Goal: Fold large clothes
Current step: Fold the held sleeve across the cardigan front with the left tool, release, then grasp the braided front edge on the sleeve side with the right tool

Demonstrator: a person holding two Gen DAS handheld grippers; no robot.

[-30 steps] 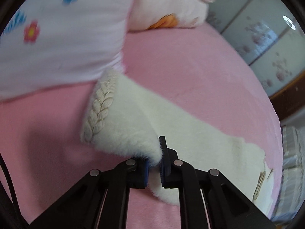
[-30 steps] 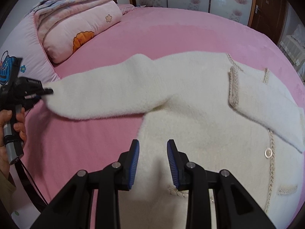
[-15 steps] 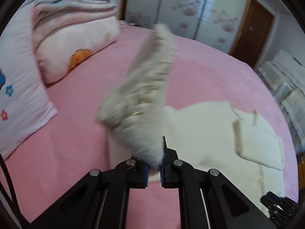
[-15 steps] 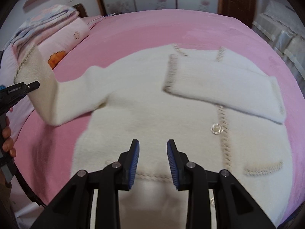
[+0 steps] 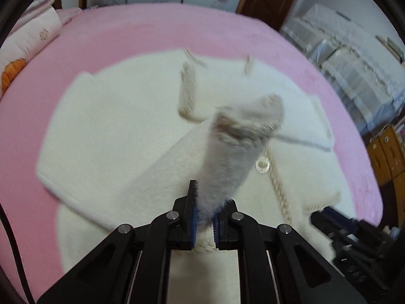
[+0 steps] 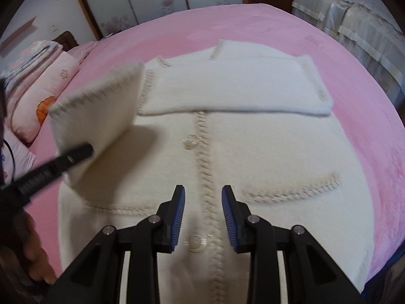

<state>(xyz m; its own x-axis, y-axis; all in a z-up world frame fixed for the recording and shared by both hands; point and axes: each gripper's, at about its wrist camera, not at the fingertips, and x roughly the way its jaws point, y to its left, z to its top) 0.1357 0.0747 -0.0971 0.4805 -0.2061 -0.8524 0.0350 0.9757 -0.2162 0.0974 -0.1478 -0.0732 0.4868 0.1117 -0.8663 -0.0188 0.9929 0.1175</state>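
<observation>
The step in hand looks like the folding-in of the second sleeve: the white fleecy cardigan [image 6: 253, 136] lies face up on the pink bed [image 6: 278, 27], filling the middle of the right wrist view, with one sleeve [image 6: 235, 93] already laid flat across its chest in the upper centre. The left gripper [image 5: 204, 219] has its jaws pinched on the cuff end of the other sleeve [image 5: 227, 162], which stands up from them through the centre of the left wrist view, blurred, its braided cuff topmost. In the right wrist view the same sleeve hangs lifted at the left of the frame, above the cardigan's side. The right gripper [image 6: 203, 221] hovers over the braided button placket near the hem at the lower centre, its jaws spread and holding nothing. The next move probably calls for carrying the cuff further across the chest and lowering it flat over or beside the folded sleeve before letting go. Compared with a second ago, the sleeve no longer stretches out sideways toward the pillows [image 6: 33, 98] on the bed; it is now raised over the body, and both views have swung toward the cardigan's middle.
</observation>
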